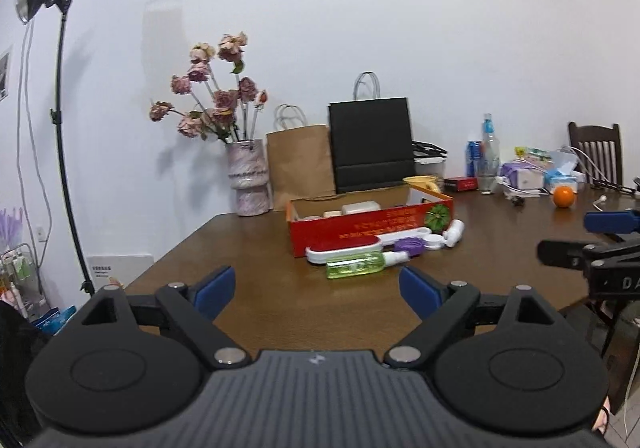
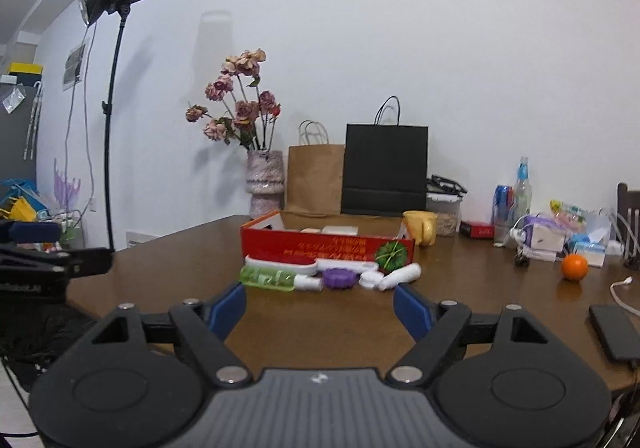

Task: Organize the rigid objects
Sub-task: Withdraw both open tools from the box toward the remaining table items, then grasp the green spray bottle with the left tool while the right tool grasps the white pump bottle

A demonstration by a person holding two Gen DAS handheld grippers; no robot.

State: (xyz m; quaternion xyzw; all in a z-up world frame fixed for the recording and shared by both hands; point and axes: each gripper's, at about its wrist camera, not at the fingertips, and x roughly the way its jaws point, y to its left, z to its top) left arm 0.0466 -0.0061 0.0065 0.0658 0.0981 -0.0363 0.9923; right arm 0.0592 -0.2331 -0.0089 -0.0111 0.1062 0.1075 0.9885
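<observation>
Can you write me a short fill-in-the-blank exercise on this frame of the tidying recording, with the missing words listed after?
1. The green spray bottle lies on its side in front of the ____ box.
2. Both the left hand-held gripper and the right hand-held gripper have their jaws ____, with nothing between them.
3. The fruit near the table's right end is an ____.
4. The vase holds dried ____.

Missing words: red; open; orange; flowers

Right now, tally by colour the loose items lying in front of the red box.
Green: 1, spray bottle
Red and white: 1, brush
Purple: 1, round lid
White: 2, round case and small bottle
Total: 5
</observation>
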